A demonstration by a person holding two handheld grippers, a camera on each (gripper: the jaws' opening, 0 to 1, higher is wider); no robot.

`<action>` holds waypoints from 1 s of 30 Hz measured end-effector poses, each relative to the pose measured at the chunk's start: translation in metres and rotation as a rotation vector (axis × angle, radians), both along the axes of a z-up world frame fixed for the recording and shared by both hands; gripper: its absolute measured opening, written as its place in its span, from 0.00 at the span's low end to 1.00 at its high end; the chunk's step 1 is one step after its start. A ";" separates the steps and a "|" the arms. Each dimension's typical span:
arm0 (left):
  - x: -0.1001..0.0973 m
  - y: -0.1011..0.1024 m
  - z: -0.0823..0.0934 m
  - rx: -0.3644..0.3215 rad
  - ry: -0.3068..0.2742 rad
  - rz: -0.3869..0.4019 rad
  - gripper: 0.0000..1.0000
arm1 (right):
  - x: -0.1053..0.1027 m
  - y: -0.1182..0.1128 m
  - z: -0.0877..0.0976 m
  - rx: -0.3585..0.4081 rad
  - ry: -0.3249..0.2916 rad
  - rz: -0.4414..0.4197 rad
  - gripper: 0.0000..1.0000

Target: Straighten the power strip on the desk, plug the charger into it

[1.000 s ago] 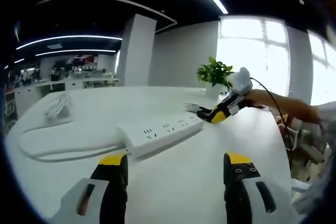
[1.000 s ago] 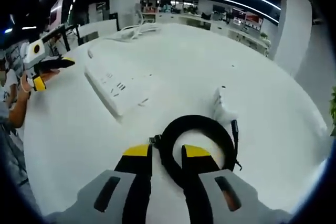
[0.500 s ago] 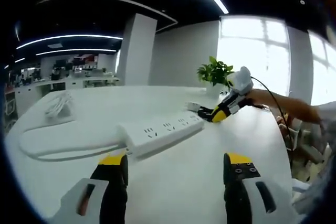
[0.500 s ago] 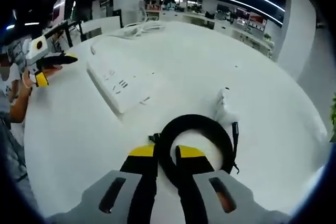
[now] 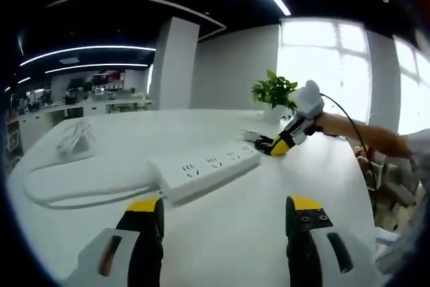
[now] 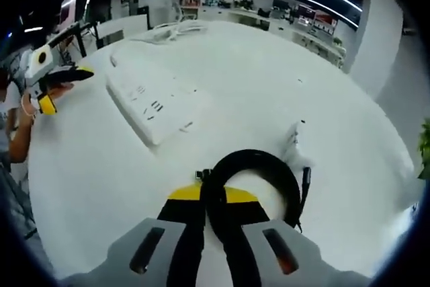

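The white power strip (image 5: 201, 169) lies slantwise on the white desk (image 5: 228, 233), ahead of my left gripper (image 5: 225, 208), which is open and holds nothing. In the right gripper view the strip (image 6: 151, 105) lies at upper left. My right gripper (image 6: 212, 194) is shut on a coiled black cable (image 6: 269, 166) that runs to the small white charger (image 6: 293, 140) just beyond the coil. The right gripper (image 5: 270, 144) also shows in the left gripper view past the strip's far end, held by a person's arm (image 5: 363, 132). The left gripper (image 6: 50, 78) appears at far left, in a hand.
The strip's thick white cord (image 5: 67, 189) loops over the desk's left side, with a bundle of white cable (image 5: 72, 136) beyond it. A potted plant (image 5: 274, 91) stands at the desk's far edge. Office desks and a pillar lie behind.
My right gripper's jaws have come together onto the black cable loop. The left gripper has stayed still and open.
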State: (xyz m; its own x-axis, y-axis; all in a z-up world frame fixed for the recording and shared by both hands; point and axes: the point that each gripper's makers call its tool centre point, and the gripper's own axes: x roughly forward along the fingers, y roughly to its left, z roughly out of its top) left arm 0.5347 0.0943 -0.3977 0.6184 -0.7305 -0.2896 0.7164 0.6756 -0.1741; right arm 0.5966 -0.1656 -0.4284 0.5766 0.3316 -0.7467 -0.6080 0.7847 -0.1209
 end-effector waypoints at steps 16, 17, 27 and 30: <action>0.000 0.000 0.006 0.008 -0.011 -0.002 0.75 | 0.004 0.008 0.038 0.261 -0.153 -0.065 0.06; 0.001 0.000 0.006 0.012 -0.011 -0.004 0.75 | 0.005 0.007 0.041 0.272 -0.167 -0.068 0.06; 0.004 -0.001 0.013 0.029 -0.028 -0.001 0.75 | 0.010 0.010 0.073 0.423 -0.325 -0.104 0.06; 0.007 -0.004 0.016 0.038 -0.032 -0.004 0.74 | 0.011 0.014 0.084 0.457 -0.378 -0.116 0.06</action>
State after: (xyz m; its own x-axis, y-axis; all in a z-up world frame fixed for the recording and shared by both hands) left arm 0.5418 0.0905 -0.3813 0.6250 -0.7220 -0.2967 0.7240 0.6783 -0.1253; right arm 0.6076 -0.1518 -0.3448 0.8258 0.4897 -0.2797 -0.4958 0.8668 0.0537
